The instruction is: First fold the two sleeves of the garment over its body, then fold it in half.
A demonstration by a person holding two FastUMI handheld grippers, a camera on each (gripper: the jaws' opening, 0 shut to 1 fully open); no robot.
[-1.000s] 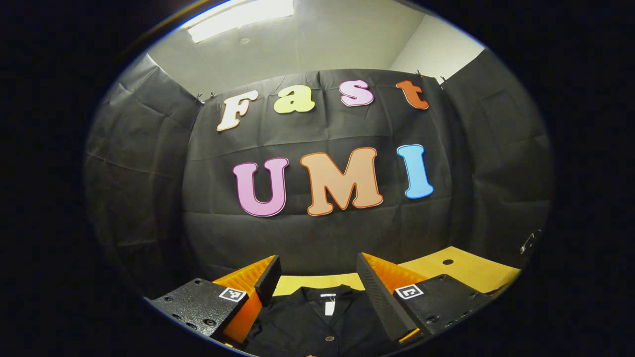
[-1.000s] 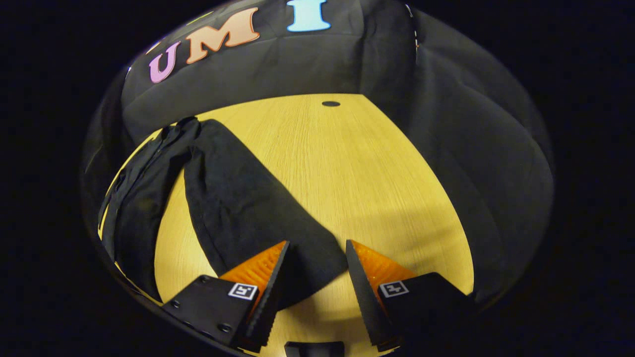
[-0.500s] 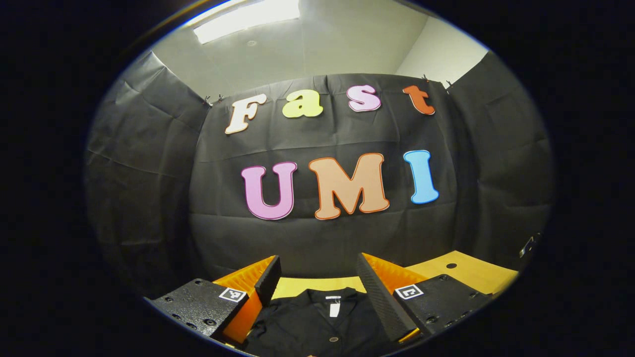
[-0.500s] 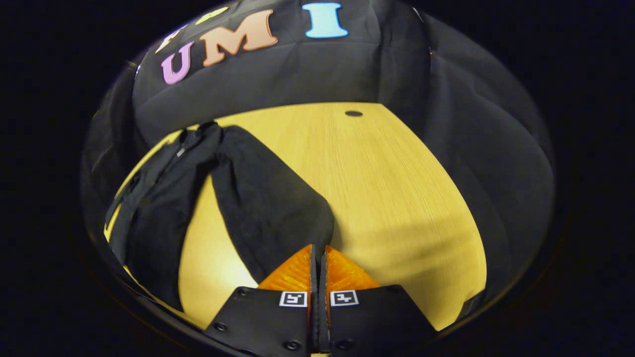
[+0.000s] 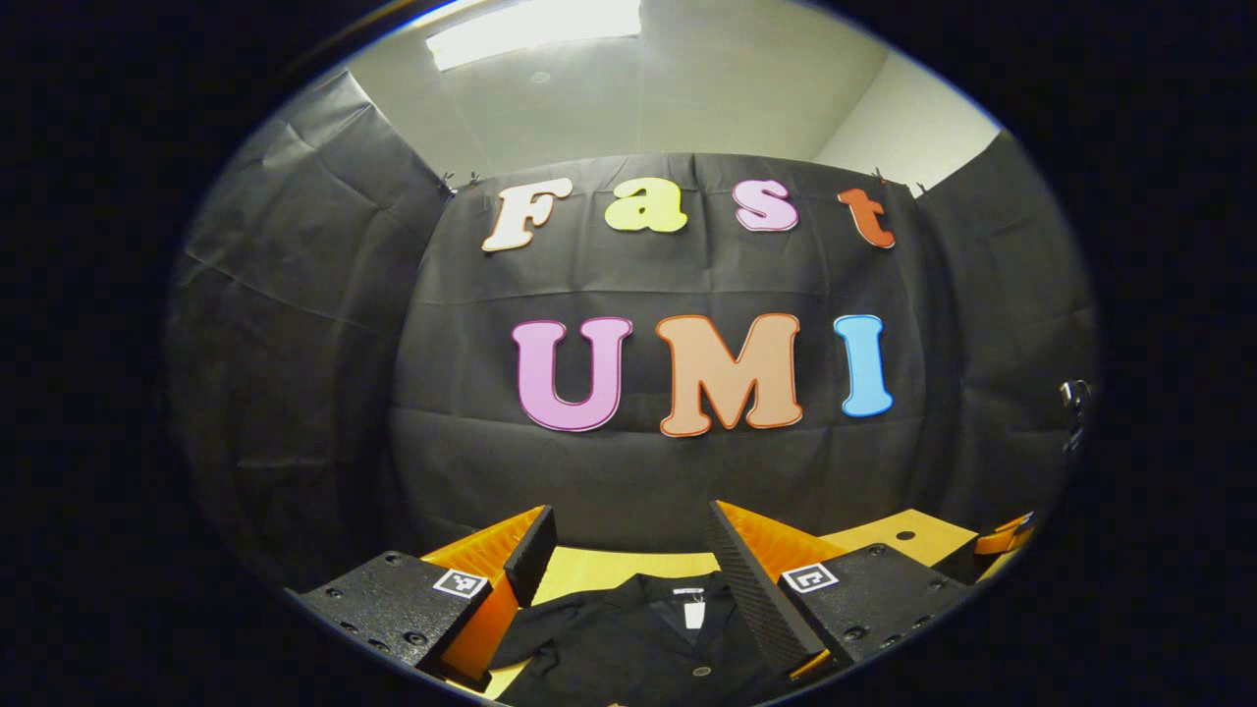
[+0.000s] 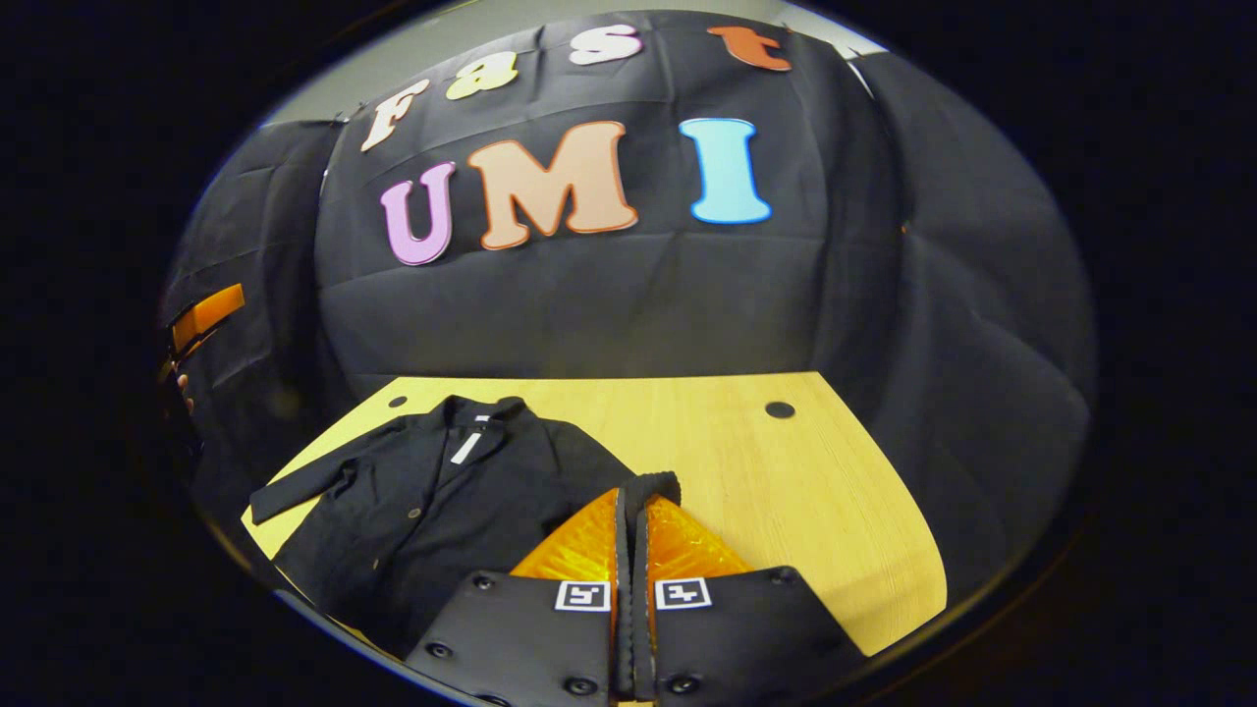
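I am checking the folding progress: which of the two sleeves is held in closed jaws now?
The sleeve nearest the right gripper, pinched and lifted. The other sleeve lies flat on the table.
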